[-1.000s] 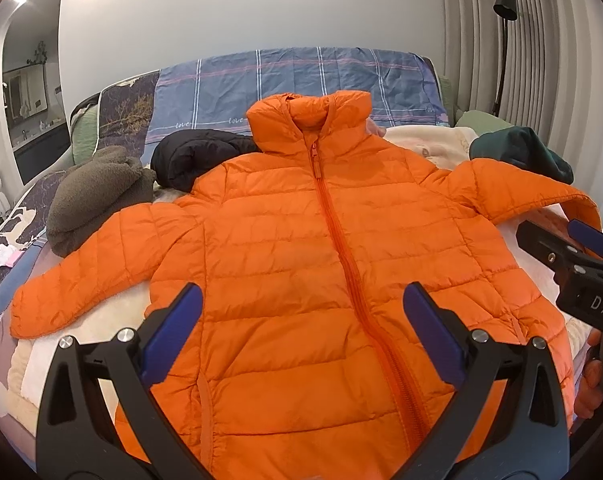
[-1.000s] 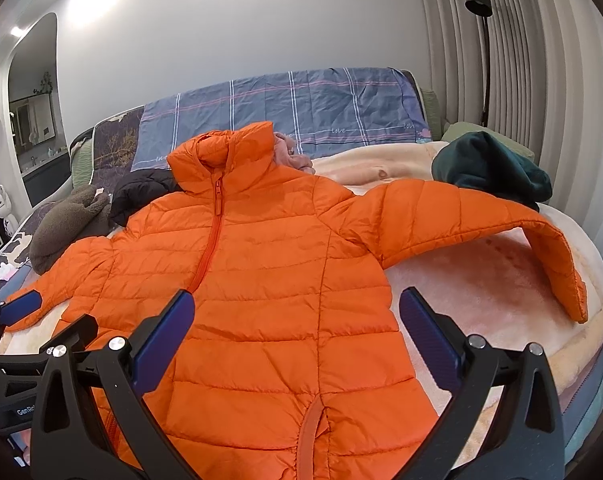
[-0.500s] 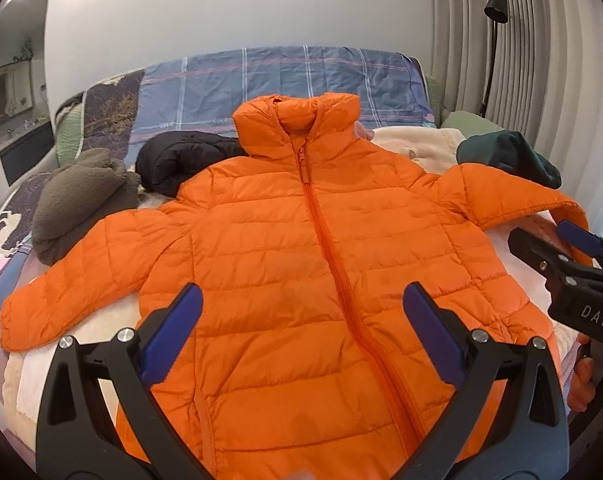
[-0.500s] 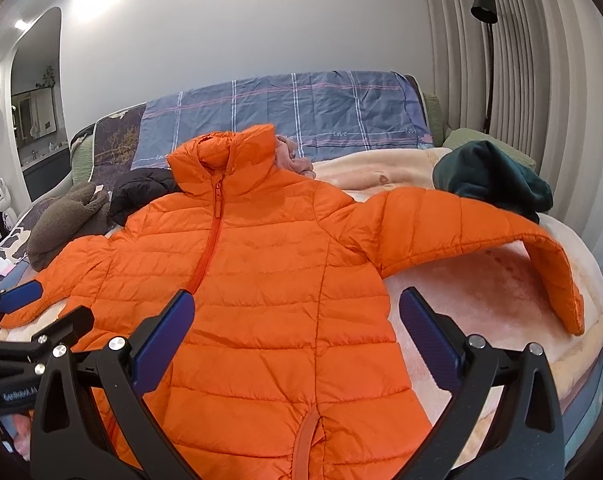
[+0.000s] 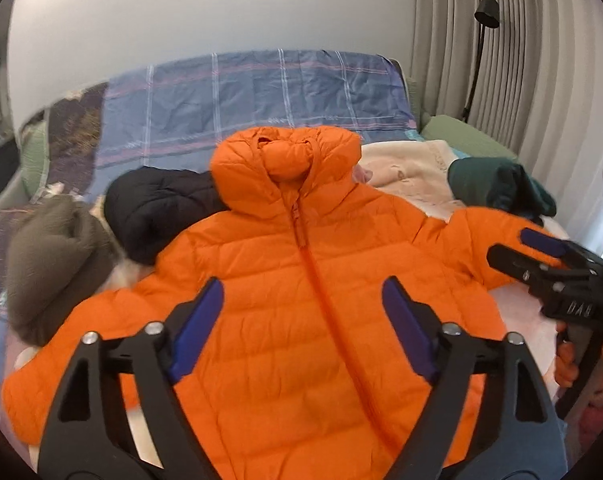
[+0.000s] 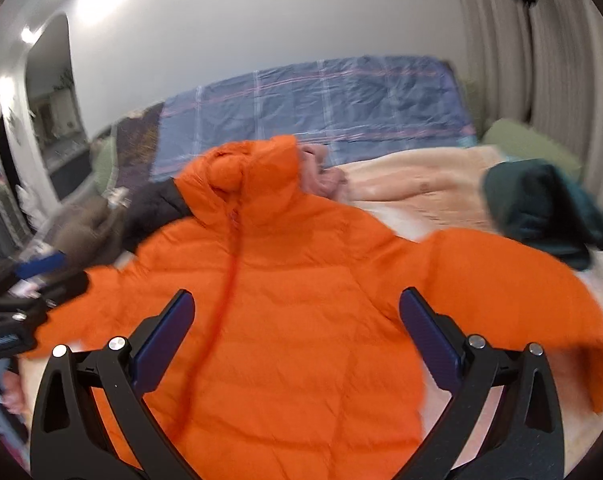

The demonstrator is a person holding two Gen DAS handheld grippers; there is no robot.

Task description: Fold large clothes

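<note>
Over the last second I pushed both claws in over the puffy orange zip-up jacket [image 5: 301, 320], which lay flat, zipped, sleeves out, on the bed. My left gripper [image 5: 303, 330] and right gripper [image 6: 297, 334] were spread, holding nothing. No fold started; right sleeve looked likely first.

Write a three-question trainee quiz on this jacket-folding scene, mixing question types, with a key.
1. True or false: the orange jacket is zipped shut.
2. Multiple choice: the left gripper is A) open above the jacket, B) shut on a sleeve, C) out of view.
3. Short answer: which garment lies by the jacket's sleeve nearest the right gripper?

Key: 1 true; 2 A; 3 the dark green garment.
</note>
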